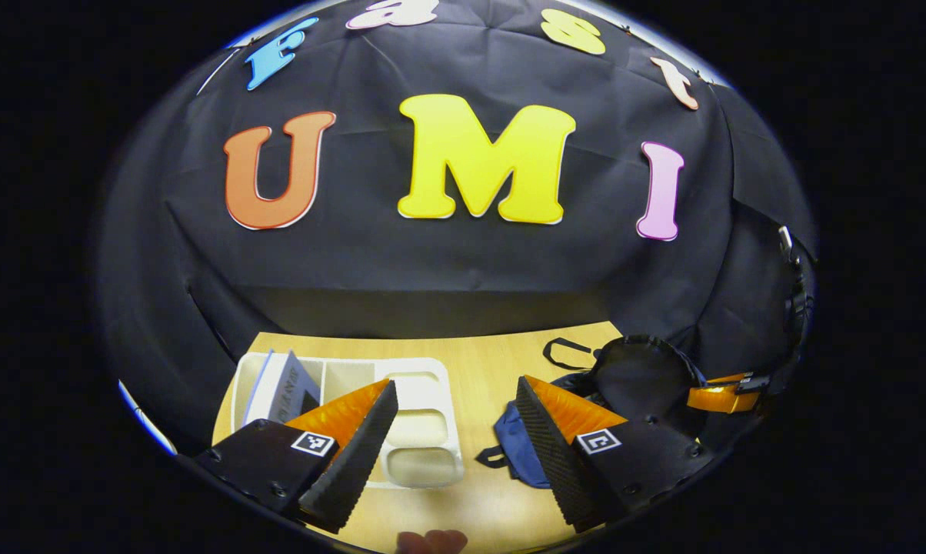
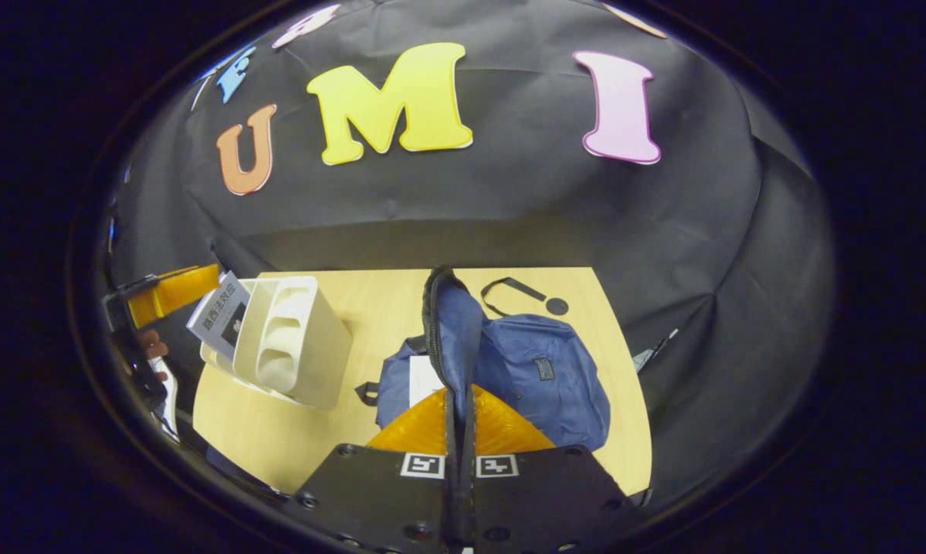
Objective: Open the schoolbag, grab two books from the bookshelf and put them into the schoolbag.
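Note:
The blue schoolbag point(image 2: 540, 369) lies on the wooden table point(image 2: 371, 300). My right gripper point(image 2: 457, 400) is shut on the edge of the bag's flap point(image 2: 451, 323) and holds it upright. A white bookshelf point(image 2: 294, 338) stands left of the bag with one book point(image 2: 221, 315) leaning at its far end. In the left gripper view my left gripper point(image 1: 455, 431) is open and holds nothing. It hovers between the bookshelf point(image 1: 417, 419) and the schoolbag point(image 1: 521, 454). The book point(image 1: 278, 385) sits at the shelf's left, and the raised flap point(image 1: 640, 377) stands by the right gripper point(image 1: 728, 392).
A black strap loop point(image 2: 517, 288) lies on the table behind the bag. Black cloth walls close in the table at the back and both sides. A hand point(image 2: 151, 346) holds the left gripper point(image 2: 174, 288) beyond the shelf. A fingertip point(image 1: 432, 541) shows at the bottom edge.

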Tool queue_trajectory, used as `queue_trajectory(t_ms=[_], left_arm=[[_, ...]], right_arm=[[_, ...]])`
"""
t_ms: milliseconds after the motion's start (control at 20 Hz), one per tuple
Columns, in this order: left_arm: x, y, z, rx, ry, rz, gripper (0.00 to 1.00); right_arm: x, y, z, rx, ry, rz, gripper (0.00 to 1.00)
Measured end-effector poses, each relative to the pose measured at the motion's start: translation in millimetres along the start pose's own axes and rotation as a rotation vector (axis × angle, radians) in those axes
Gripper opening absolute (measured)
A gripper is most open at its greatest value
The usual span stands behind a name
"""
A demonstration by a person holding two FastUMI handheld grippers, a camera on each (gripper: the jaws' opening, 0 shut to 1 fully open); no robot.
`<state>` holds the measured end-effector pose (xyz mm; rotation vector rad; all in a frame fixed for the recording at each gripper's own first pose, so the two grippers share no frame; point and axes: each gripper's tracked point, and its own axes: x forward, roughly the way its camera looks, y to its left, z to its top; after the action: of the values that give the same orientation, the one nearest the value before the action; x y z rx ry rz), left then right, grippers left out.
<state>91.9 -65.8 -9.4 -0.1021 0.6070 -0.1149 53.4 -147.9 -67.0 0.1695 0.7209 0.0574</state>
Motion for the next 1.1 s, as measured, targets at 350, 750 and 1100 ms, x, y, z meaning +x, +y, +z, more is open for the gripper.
queue_trajectory(t_ms=[350,750,1100], left_arm=[[-30.9,124.9,-5.5,-0.019,0.141,0.097,0.98],[-18.8,178.4,-16.5,-0.05,0.369,0.047,0.99],[15.4,183.5,-61.0,-0.132,0.631,-0.014,0.99]], right_arm=[[-0.3,-2.4,-2.5,0.015,-0.006,-0.001,0.0],[-0.8,-11.2,-5.5,0.039,-0.01,-0.01,0.04],[-2.4,-19.4,-6.6,0.057,-0.006,-0.02,0.04]])
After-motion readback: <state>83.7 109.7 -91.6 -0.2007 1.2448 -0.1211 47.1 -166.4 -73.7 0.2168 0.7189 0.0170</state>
